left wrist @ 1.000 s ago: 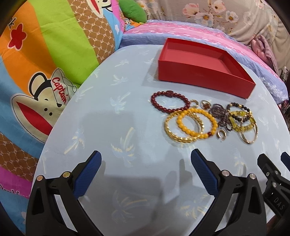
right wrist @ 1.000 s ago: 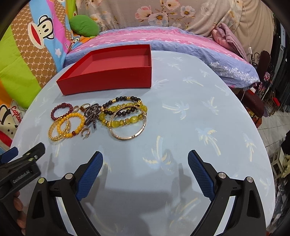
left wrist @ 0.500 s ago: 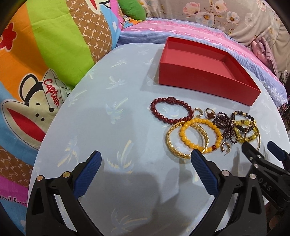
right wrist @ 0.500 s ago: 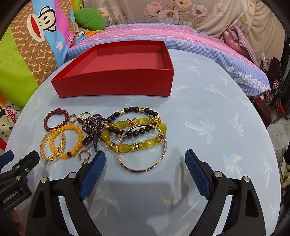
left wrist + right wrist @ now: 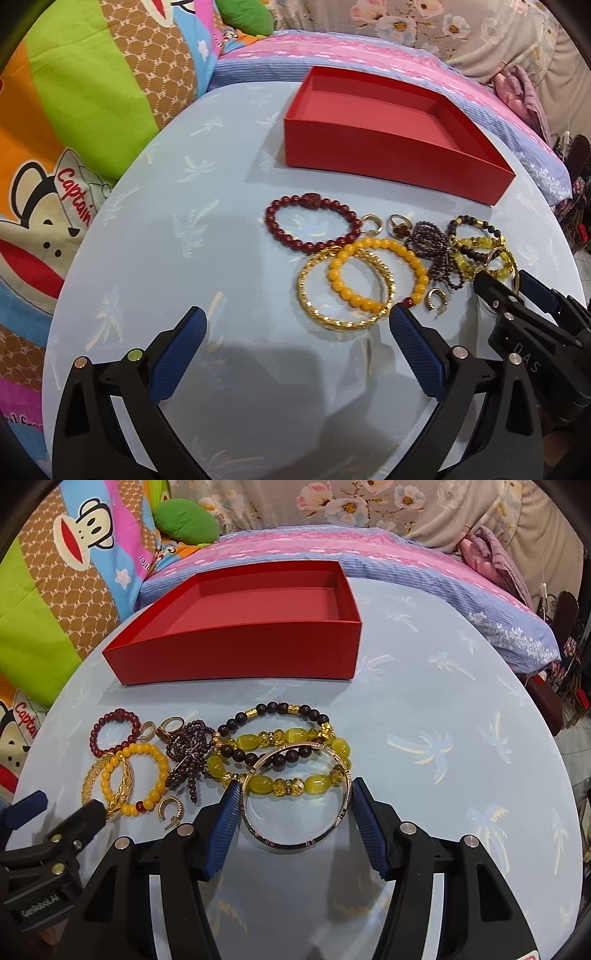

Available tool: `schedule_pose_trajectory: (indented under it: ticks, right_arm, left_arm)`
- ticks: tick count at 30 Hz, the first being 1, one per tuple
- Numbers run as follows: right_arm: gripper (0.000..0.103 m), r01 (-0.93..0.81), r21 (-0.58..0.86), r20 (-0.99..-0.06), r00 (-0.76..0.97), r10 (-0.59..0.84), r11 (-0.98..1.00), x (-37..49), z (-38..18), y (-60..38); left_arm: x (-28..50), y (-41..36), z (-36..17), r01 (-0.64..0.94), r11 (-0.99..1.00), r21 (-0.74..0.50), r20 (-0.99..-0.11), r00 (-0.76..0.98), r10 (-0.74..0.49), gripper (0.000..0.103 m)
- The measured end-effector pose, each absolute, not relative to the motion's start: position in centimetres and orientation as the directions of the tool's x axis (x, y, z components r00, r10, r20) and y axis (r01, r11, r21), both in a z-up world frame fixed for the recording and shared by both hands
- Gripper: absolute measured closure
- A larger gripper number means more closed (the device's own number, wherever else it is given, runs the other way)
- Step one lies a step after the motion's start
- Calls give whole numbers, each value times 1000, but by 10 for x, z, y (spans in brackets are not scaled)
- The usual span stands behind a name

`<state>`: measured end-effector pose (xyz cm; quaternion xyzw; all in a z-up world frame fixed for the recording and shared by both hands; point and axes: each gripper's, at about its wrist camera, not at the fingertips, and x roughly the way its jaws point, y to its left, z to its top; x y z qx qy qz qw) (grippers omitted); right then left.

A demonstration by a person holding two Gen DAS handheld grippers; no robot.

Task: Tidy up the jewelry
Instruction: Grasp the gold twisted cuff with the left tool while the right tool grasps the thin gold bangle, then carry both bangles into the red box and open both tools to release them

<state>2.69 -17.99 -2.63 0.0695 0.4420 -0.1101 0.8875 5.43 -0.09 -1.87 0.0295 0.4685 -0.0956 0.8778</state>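
- The right tongs (image 5: 293,794) sit low over the pale blue counter (image 5: 443,709), spread partway, one blue pad on each side of the rose-gold bangle (image 5: 295,834); whether the pads touch the metal I cannot tell.
- That bangle lies flat, its far edge overlapping the yellow bead bracelet (image 5: 284,760), with the dark bead bracelet (image 5: 273,709) just beyond.
- Left of the right tongs lie the purple bead cluster (image 5: 188,753), a small hoop earring (image 5: 171,808), the orange bead bracelet (image 5: 136,779), the gold chain bangle (image 5: 122,790) and the dark red bracelet (image 5: 114,731).
- The left tongs (image 5: 295,317) are wide and hold nothing; the right pad tip is just beside the near edge of the gold chain bangle and orange bracelet.
- The red box (image 5: 388,147) stands open on the counter beyond both tongs, past the jewelry, with nothing visible inside.
- Patterned bedding (image 5: 55,602) lies behind the counter.
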Motion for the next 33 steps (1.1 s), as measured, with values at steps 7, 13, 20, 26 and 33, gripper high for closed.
schedule_pose_trajectory:
  ticks: [7, 13, 20, 26, 33]
  right_arm:
    - [45, 288, 58, -789, 600, -133, 956, 14, -14, -191]
    - [45, 295, 59, -793, 593, -135, 954, 10, -15, -193]
    - [45, 285, 63, -792, 597, -126, 956, 8, -13, -190]
    - [45, 280, 66, -778, 615, -126, 958, -1, -4, -187]
    - [45, 264, 90, -748, 655, -110, 960, -1, 22, -191]
  left_arm:
    - [67, -10, -26, 212, 976, -57, -834, 526, -163, 8]
    - [73, -13, -27, 227, 969, -91, -834, 514, -199, 25]
    - [65, -17, -22, 283, 950, -129, -829, 495, -260, 47]
    - [54, -12, -9, 293, 943, -157, -818, 496, -290, 47]
    - [52, -7, 26, 310, 935, -170, -781, 537, -320, 47]
